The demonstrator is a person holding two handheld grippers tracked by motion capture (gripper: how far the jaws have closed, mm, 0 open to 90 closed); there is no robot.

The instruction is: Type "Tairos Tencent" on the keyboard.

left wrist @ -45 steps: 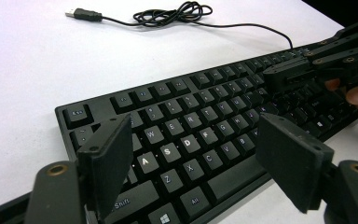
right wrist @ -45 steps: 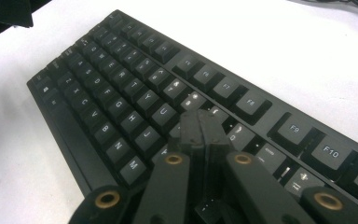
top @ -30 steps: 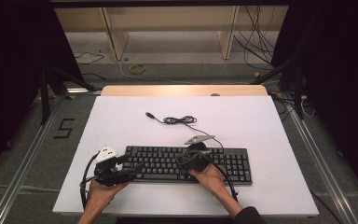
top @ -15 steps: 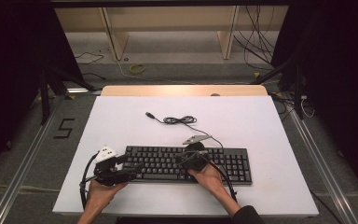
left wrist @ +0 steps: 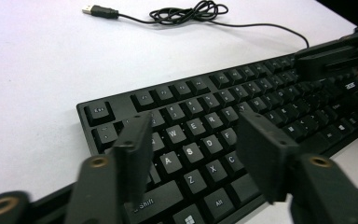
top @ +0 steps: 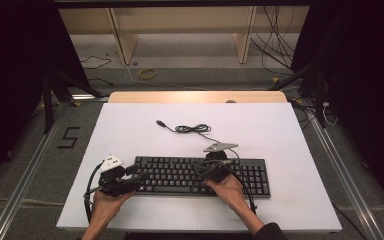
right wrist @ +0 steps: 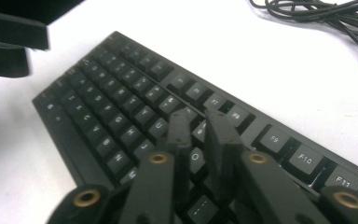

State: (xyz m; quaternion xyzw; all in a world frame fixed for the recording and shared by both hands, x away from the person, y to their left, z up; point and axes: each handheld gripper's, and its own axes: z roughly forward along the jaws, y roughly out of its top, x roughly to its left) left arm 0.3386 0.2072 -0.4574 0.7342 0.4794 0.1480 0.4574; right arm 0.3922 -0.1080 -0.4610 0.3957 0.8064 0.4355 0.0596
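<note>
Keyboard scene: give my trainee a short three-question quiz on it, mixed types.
1. True or false: the USB plug lies loose on the table.
2. Which hand-held gripper has the wider jaw gap? A. left hand-held gripper B. right hand-held gripper
3. Which end of the keyboard is the left hand-held gripper at?

Key: 1. True. 2. A. 3. Its left end, over the letter keys near A and S.
</note>
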